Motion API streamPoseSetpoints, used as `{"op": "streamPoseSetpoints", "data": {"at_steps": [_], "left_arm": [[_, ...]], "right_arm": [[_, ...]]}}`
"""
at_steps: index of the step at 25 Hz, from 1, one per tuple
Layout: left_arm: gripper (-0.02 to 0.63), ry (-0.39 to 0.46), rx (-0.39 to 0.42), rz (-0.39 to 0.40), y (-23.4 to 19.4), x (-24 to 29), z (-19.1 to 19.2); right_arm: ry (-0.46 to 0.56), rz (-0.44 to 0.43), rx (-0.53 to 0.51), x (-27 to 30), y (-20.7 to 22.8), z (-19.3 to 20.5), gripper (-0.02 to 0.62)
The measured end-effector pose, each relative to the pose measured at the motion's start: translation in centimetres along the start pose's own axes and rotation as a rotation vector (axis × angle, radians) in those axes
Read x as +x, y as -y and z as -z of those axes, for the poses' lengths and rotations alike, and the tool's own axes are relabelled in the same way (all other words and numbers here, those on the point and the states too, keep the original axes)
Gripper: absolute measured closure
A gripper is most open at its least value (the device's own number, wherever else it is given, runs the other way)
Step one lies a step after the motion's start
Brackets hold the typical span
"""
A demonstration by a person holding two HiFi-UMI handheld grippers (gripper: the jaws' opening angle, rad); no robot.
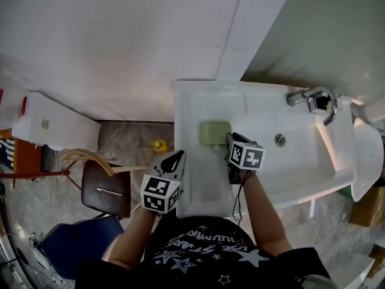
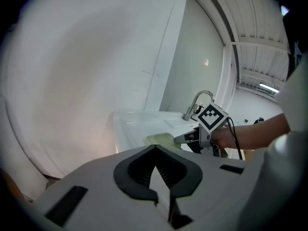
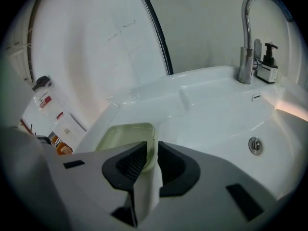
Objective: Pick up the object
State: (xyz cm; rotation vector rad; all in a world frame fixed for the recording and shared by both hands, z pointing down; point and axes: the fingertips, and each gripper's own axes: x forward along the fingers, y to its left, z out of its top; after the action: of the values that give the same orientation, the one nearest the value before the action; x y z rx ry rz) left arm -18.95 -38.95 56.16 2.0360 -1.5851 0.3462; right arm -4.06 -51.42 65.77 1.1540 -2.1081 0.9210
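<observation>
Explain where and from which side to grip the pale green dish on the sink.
Grip the green dish by its upright rim at the near, basin-side corner, coming down from the person's side, one jaw inside, one outside. It lies flat and shallow on the sink, so the rim is probably the only hold. The right gripper is closed there.

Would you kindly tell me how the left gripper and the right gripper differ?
The right gripper has its jaws closed on the rim of the green dish; the left gripper has its jaws together on nothing. The right gripper is over the ledge of the sink; the left gripper is by its left edge. Both carry marker cubes.
</observation>
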Motion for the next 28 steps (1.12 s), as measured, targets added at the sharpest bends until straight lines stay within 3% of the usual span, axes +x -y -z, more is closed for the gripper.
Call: {"op": "streamPoseSetpoints", "data": {"at_steps": [7,16,28], "left_arm": [[0.591,-0.009,0.009,0.024,1.1,0.3,0.4],[0.591,-0.006,0.031,0.036,2.3,-0.6,0.6],[0.591,0.037,0.062,0.020,4.6,-3.8,0.4]], "right_arm": [[-0.016,0.044,-0.030,0.3,0.0,0.0,0.544],[-0.006,0.040,0.060,-0.7,0.5,0.2,0.557],[0.109,0.011,0.108,-7.3,0.4,-0.3,0.557]]}}
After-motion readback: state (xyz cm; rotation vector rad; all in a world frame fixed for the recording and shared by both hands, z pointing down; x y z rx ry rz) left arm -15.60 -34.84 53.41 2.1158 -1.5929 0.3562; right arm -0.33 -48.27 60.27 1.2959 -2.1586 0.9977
